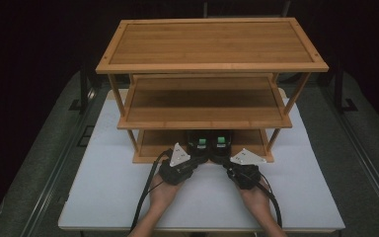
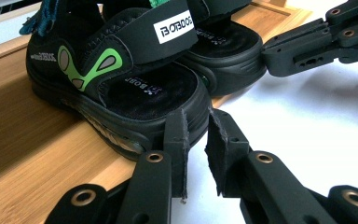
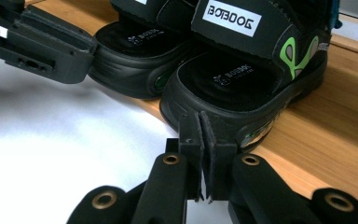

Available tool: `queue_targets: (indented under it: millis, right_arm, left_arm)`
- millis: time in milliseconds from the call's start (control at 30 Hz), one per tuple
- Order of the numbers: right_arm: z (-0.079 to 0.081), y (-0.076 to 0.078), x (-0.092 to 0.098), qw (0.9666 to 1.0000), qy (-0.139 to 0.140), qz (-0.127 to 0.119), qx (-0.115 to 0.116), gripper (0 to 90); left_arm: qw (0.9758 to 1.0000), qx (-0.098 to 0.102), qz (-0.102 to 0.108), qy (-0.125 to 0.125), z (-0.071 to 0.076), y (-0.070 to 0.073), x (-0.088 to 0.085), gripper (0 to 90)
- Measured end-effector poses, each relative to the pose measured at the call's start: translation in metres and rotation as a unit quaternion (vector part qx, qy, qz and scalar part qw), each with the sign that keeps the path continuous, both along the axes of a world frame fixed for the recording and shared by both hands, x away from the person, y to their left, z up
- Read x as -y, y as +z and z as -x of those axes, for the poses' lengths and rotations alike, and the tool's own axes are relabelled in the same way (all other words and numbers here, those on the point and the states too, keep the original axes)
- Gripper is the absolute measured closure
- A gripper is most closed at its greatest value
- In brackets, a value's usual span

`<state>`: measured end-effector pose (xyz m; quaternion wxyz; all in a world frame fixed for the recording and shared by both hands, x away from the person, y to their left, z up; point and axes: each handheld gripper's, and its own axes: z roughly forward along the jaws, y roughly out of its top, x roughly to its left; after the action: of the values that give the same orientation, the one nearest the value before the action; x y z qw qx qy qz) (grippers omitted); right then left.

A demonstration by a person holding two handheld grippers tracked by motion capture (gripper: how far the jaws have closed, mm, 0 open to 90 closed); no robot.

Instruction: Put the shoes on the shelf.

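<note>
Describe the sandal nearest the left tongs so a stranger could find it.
Start at the wooden rack and drop to its bottom shelf. Two black sandals stand at its front edge; take the left sandal, whose outer side carries a green and grey pattern.

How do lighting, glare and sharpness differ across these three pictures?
High view: dark surroundings, three-tier bamboo shoe rack evenly lit, slightly soft. Left gripper view: white tabletop glares; black-and-green strapped sandal sharp. Right gripper view: tabletop shadowed, near claw crisp.
</note>
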<state>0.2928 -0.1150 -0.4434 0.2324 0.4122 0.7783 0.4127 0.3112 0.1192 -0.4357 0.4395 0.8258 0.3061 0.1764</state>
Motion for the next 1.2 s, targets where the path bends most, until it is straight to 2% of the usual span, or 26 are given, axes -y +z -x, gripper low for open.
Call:
queue_targets:
  millis: [233,333,500,1033,1167,1200]
  right_arm:
    - [-0.005,0.0,-0.002,1.0,-0.005,0.002,-0.001,86.4]
    - [-0.007,-0.001,-0.004,1.0,-0.006,0.002,0.0,86.4]
    - [-0.012,-0.002,-0.004,0.9999,-0.012,0.003,0.0,86.4]
    - [-0.02,-0.005,-0.003,0.9999,-0.016,-0.002,-0.001,82.6]
    - [-0.02,-0.005,-0.003,0.9999,-0.014,-0.002,-0.003,80.3]
    - [-0.019,-0.005,-0.003,0.9999,-0.011,-0.005,-0.007,77.6]
  left_arm:
    - [0.9999,0.006,-0.008,0.009,-0.006,0.0,0.001,77.7]
    - [0.9999,0.0,0.001,0.015,-0.008,-0.002,0.001,77.7]
    - [0.9998,-0.002,-0.009,0.016,-0.013,-0.001,0.004,77.7]
    - [0.9996,-0.012,-0.003,0.024,-0.02,-0.002,0.007,77.6]
    - [0.9997,-0.014,-0.002,0.019,-0.019,-0.002,0.007,73.8]
    - [0.9998,-0.007,-0.002,0.018,-0.018,-0.001,0.008,69.4]
